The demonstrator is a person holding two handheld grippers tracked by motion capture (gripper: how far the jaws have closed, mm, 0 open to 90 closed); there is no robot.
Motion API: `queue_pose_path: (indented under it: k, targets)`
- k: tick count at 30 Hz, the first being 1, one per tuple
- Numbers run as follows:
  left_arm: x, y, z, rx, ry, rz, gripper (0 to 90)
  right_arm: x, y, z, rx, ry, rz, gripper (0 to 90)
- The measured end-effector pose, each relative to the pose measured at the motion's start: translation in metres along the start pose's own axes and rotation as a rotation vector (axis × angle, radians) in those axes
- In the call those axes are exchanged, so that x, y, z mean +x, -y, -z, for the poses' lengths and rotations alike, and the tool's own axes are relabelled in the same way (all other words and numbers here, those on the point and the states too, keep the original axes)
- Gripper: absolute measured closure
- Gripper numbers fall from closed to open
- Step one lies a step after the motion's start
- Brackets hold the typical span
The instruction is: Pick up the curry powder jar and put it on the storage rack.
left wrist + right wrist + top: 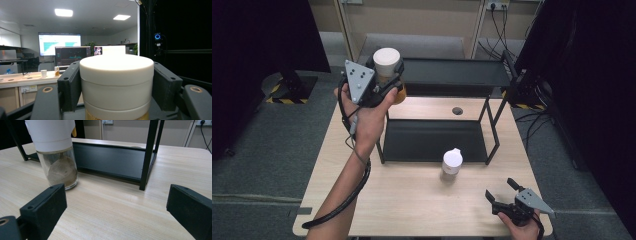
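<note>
My left tool (384, 75) is clamped on a jar (387, 62) with a white lid — in the left gripper view the two black pads press on both sides of the lid (116, 80), and some amber content shows under it. I hold this jar in the air, beside the left end of the top shelf (452, 72) of the black rack (437, 140). The rack stands on the worktop (412, 200), and both its shelves are bare.

My right tool (504, 192) rests low near the right front corner of the worktop, with its jaws apart and nothing between them. A second jar (56, 157), also with a white cap and with brownish powder inside, stands on the worktop just in front of the lower shelf, near this tool but not touching it.

I judge that the step in hand is to carry the first jar to the rack, probably to the top shelf. The next move asks me to bring the jar over the shelf, keep it upright, lower it until the bottom sits flat, and only then open the tool. After this the second jar waits for my right tool.
</note>
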State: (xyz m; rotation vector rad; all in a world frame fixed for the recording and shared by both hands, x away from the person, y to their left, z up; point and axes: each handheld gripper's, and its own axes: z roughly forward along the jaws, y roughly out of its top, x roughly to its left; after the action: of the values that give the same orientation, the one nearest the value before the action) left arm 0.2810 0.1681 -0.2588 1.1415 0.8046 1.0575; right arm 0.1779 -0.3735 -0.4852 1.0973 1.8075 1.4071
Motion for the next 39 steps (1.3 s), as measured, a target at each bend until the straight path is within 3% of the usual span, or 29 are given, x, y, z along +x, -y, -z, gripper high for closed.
queue_pose_path:
  k: [14, 29, 39]
  targets:
    - [0.002, -0.006, -0.016, -0.001, -0.032, -0.003, 33.2, 0.000, 0.000, 0.000, 0.000, 0.000, -0.001, 3.4]
    - [0.009, -0.012, -0.048, 0.013, -0.077, -0.023, 33.2, 0.000, 0.000, 0.000, -0.002, -0.001, -0.002, 3.4]
    - [0.012, -0.011, -0.067, 0.034, -0.083, -0.033, 33.2, -0.001, 0.000, 0.000, 0.000, -0.003, 0.000, 3.4]
